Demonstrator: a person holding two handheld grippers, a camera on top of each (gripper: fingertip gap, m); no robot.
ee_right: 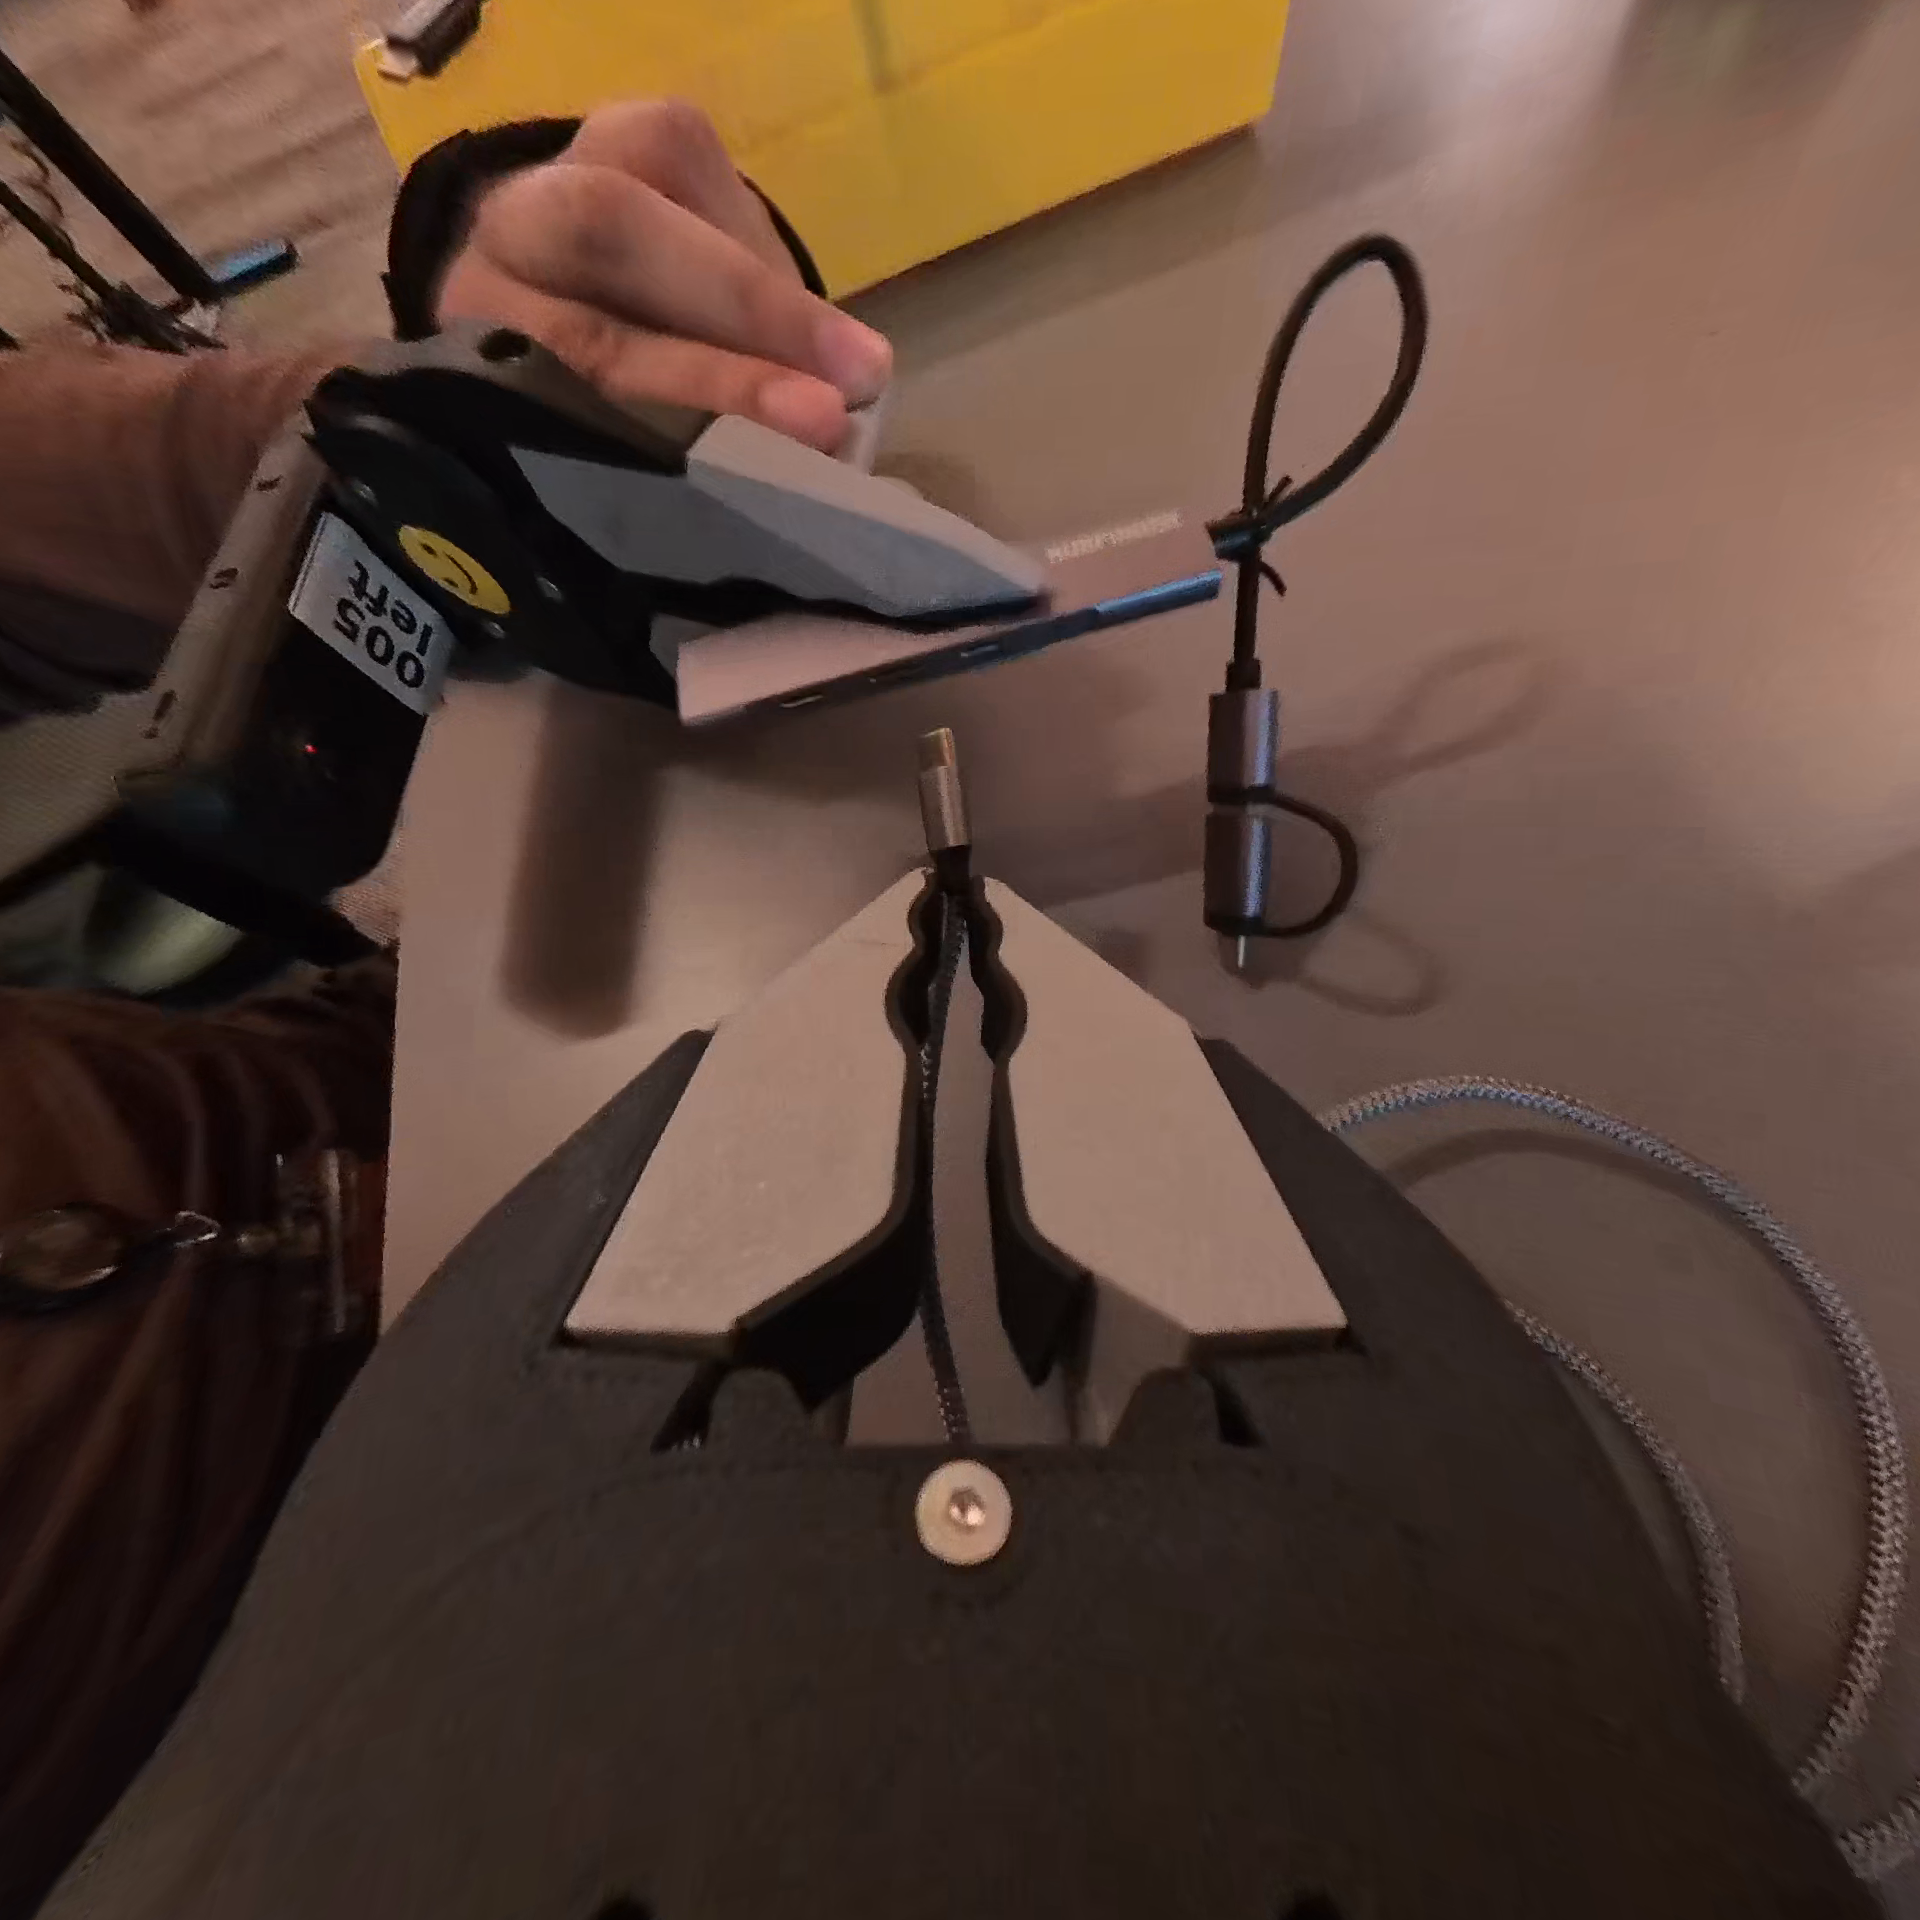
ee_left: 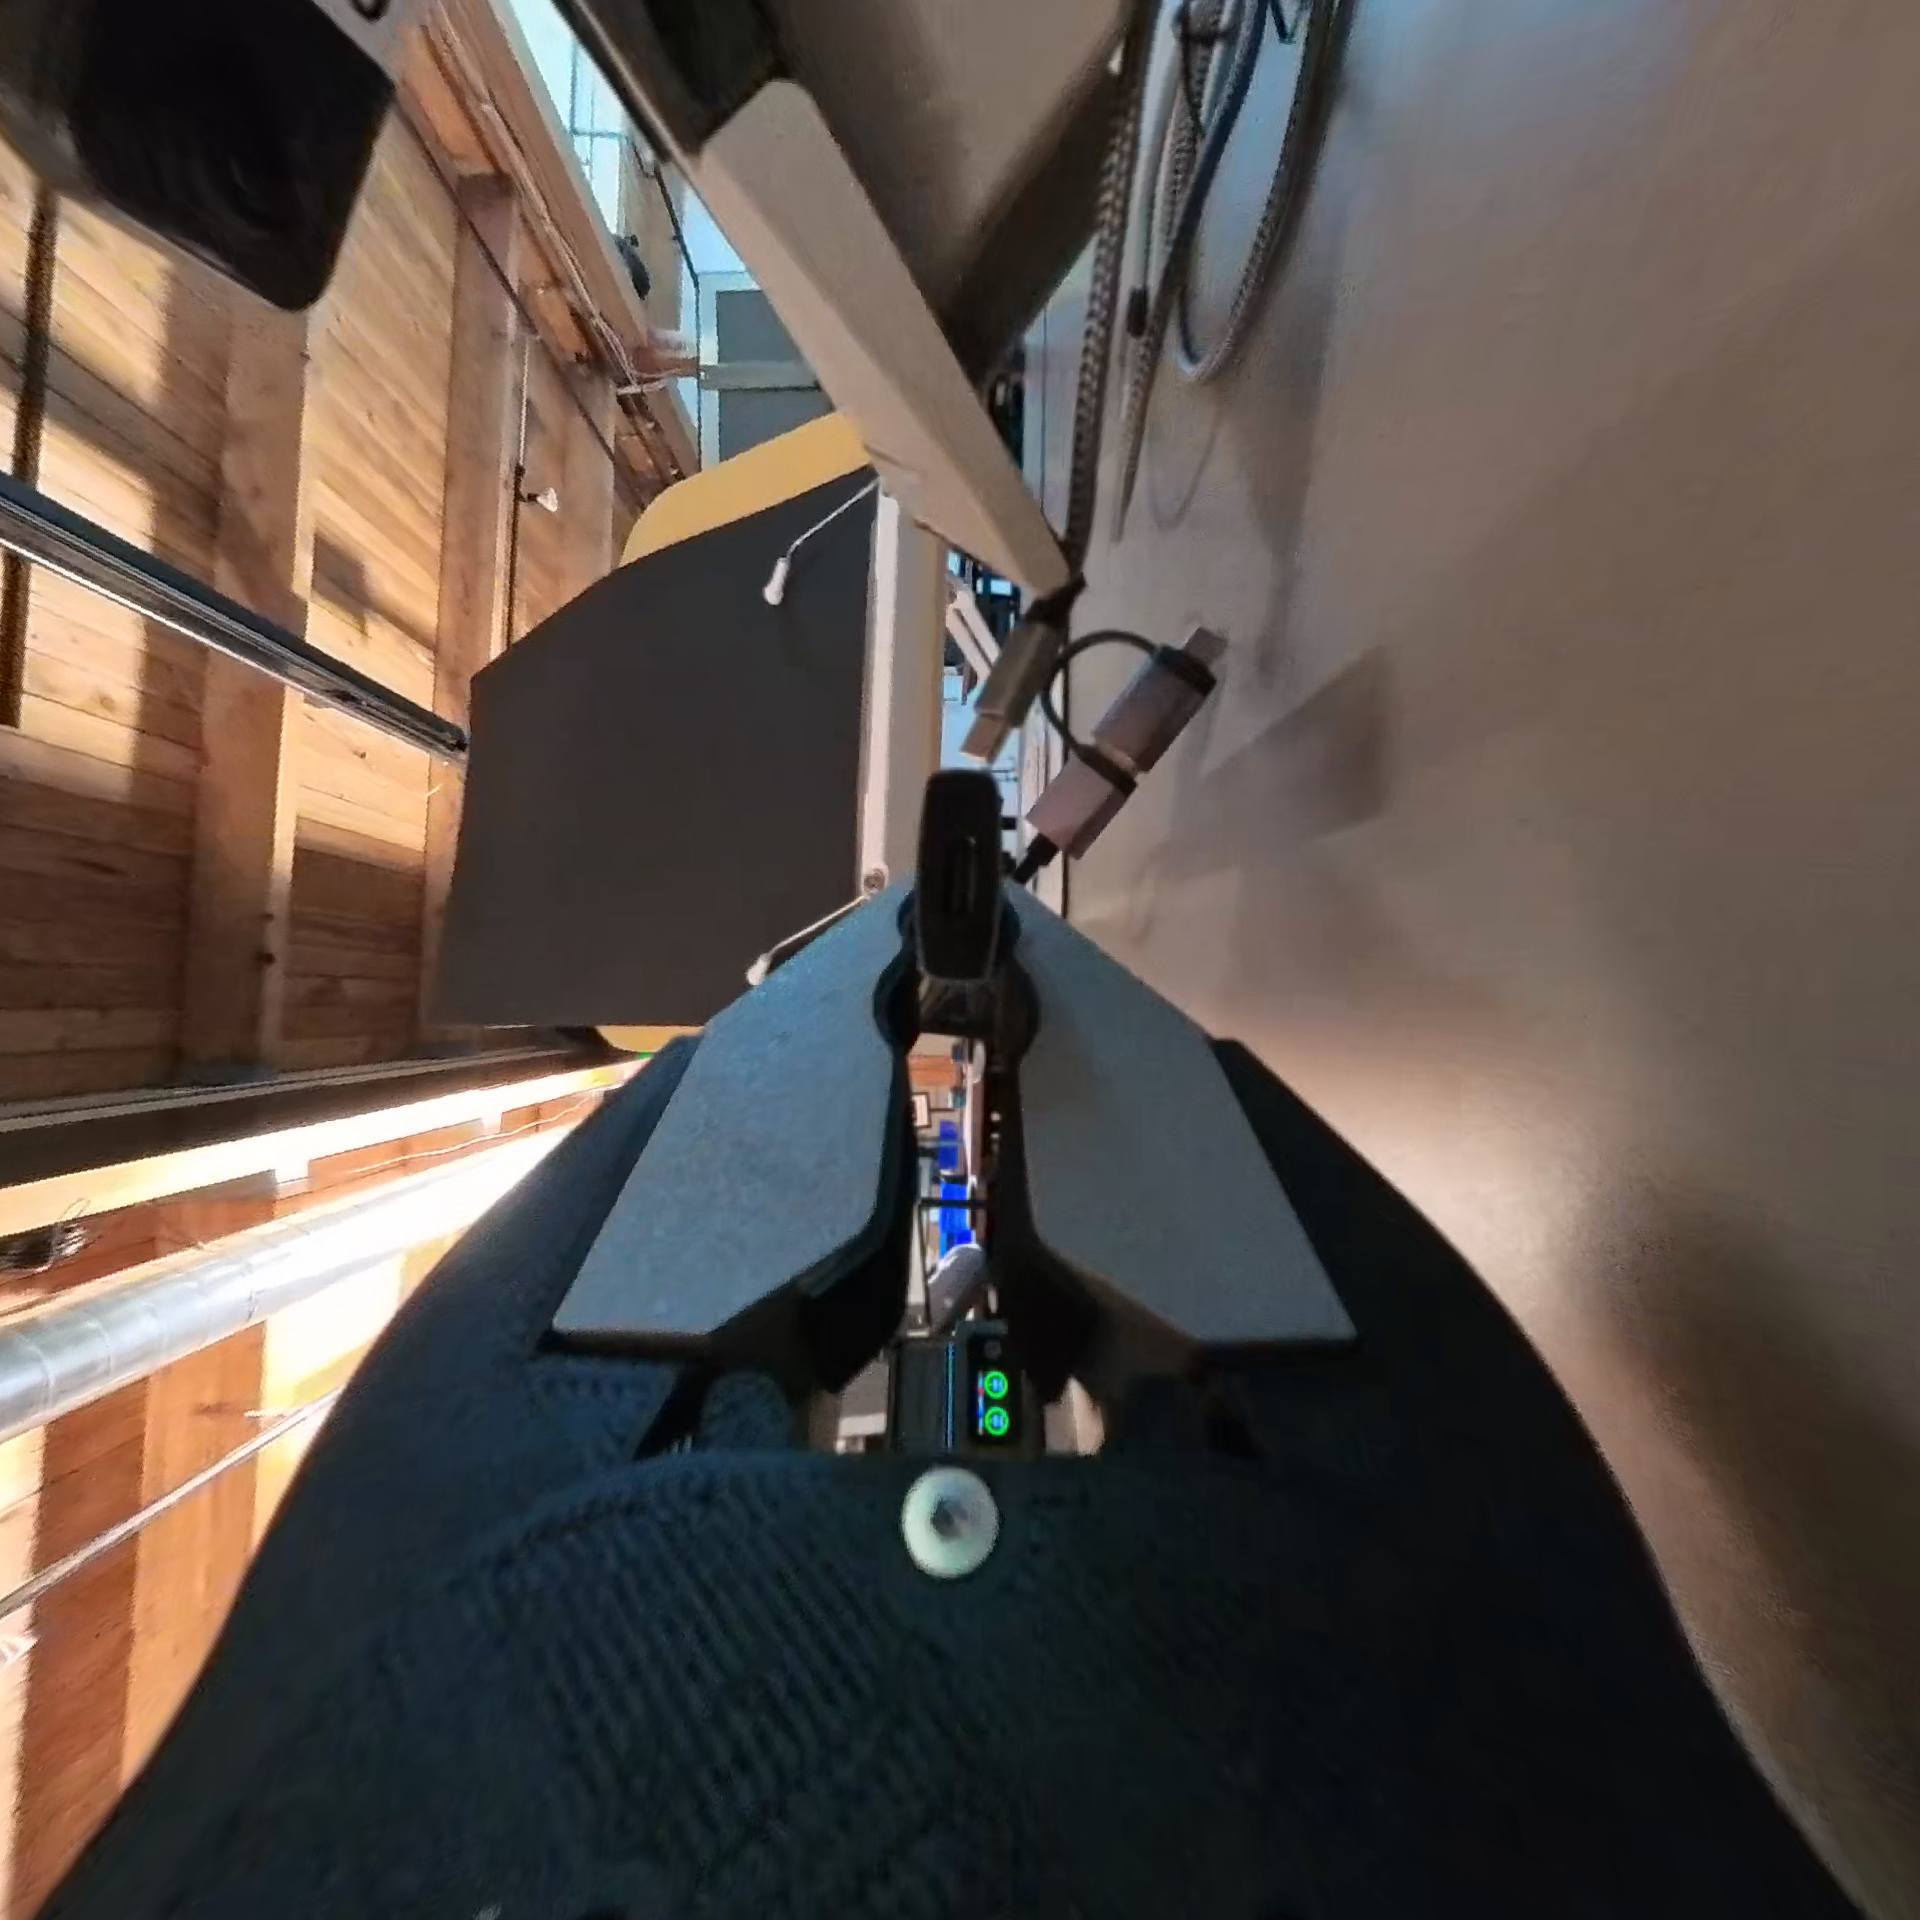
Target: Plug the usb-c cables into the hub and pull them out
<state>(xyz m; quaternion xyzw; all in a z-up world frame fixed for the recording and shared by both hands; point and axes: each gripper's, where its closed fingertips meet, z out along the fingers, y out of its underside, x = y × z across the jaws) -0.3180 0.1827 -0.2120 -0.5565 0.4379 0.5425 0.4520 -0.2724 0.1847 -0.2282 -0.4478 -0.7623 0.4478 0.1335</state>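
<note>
Grey-brown table (ee_right: 1558,468) w/ a yellow box (ee_right: 831,125) at its far edge; a person's hand (ee_right: 644,260) holds the left gripper (ee_right: 997,603), pinched tight on the flat grey hub (ee_right: 914,665), lifted off the table w/ its port edge facing the right gripper (ee_right: 951,883). R gripper's fingers are pressed on a braided usb-c cable (ee_right: 940,1091) just behind its silver plug (ee_right: 940,790), plug tip close to the ports, not in. Short black adapter cable (ee_right: 1247,769) lies loose on the table, right of the hub.
</note>
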